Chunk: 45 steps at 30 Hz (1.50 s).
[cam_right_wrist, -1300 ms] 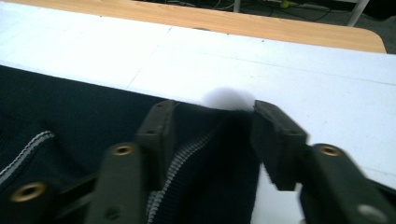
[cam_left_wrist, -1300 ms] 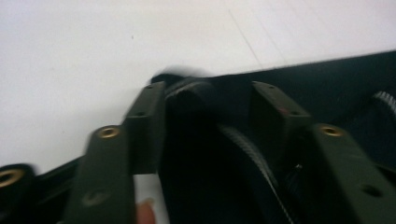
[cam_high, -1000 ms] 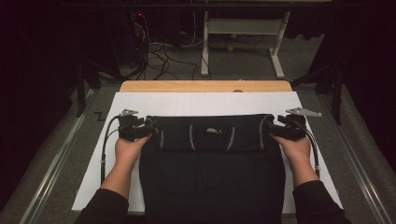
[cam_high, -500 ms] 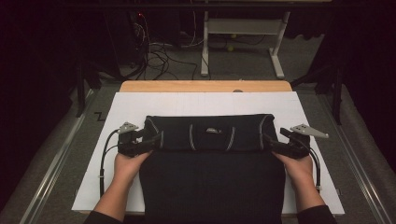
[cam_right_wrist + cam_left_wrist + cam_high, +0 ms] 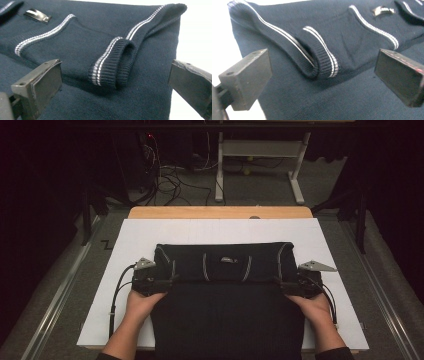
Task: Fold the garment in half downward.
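Lying flat on the white board, the dark sweater has its top part folded toward the person, so the fold's free edge runs as one long line across the table from the left gripper to the right gripper. Each gripper sits at its own end of that line, just beside the garment's side edge and pointing inward at it. Both pairs of jaws have just been opening and now stand wide apart, pressing on nothing. In the left gripper view a ribbed cuff with white stripes lies between the jaws, loose on the knit. The right gripper view shows the other cuff in the same way (looped over on itself). Neither hand is nearer; they mirror each other. Any next fold would, I judge, turn on that crosswise axis, with each gripper taking the end at its own side.
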{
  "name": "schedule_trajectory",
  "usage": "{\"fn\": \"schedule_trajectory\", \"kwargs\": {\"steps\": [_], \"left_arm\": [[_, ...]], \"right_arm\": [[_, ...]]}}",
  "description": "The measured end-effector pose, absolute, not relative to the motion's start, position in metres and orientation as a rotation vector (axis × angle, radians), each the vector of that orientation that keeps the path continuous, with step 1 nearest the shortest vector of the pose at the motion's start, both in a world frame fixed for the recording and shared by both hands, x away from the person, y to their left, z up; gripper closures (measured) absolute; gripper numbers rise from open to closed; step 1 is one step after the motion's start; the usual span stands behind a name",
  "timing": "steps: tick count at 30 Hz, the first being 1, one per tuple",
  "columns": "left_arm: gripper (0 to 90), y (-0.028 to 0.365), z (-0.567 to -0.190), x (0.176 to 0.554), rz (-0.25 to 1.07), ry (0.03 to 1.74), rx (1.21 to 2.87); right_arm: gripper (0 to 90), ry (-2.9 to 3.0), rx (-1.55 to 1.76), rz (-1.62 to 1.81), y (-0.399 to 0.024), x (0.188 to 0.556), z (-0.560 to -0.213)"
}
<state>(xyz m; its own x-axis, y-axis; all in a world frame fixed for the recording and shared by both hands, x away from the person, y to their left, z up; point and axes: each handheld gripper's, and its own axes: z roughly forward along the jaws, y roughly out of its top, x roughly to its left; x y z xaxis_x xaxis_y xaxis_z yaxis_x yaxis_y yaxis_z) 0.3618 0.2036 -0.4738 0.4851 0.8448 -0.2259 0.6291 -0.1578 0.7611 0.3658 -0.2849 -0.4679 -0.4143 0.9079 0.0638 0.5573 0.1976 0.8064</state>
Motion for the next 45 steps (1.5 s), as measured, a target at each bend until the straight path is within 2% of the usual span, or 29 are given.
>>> {"fn": "schedule_trajectory", "kwargs": {"steps": [4, 8, 13, 19, 27, 32, 35, 45], "left_arm": [[0.0, 0.200, -0.479, 0.368, 0.300, 1.257, 1.905], [1.8, 0.193, -0.479, 0.369, 0.326, 1.264, 1.951], [19.5, 0.192, -0.482, 0.370, 0.301, 1.269, 1.977], [30.3, 0.192, -0.482, 0.370, 0.289, 1.259, 1.984], [56.3, 0.192, -0.482, 0.368, 0.287, 1.212, 1.999], [65.3, 0.193, -0.479, 0.366, 0.287, 1.179, 1.993], [68.0, 0.194, -0.474, 0.362, 0.302, 1.164, 1.976], [69.0, 0.200, -0.454, 0.340, 0.316, 1.119, 1.956]], "right_arm": [[1.4, 2.077, 1.373, 1.072, -0.283, 0.368, -0.469], [11.0, 2.125, 1.347, 1.064, -0.280, 0.369, -0.471], [19.2, 2.146, 1.343, 1.056, -0.279, 0.370, -0.472], [28.5, 2.159, 1.368, 1.053, -0.279, 0.371, -0.473], [58.0, 2.169, 1.346, 1.047, -0.278, 0.370, -0.473], [70.4, 2.192, 1.284, 1.027, -0.274, 0.367, -0.471], [73.2, 2.168, 1.256, 1.059, -0.275, 0.363, -0.465], [74.0, 2.130, 1.184, 1.124, -0.279, 0.341, -0.445]]}}
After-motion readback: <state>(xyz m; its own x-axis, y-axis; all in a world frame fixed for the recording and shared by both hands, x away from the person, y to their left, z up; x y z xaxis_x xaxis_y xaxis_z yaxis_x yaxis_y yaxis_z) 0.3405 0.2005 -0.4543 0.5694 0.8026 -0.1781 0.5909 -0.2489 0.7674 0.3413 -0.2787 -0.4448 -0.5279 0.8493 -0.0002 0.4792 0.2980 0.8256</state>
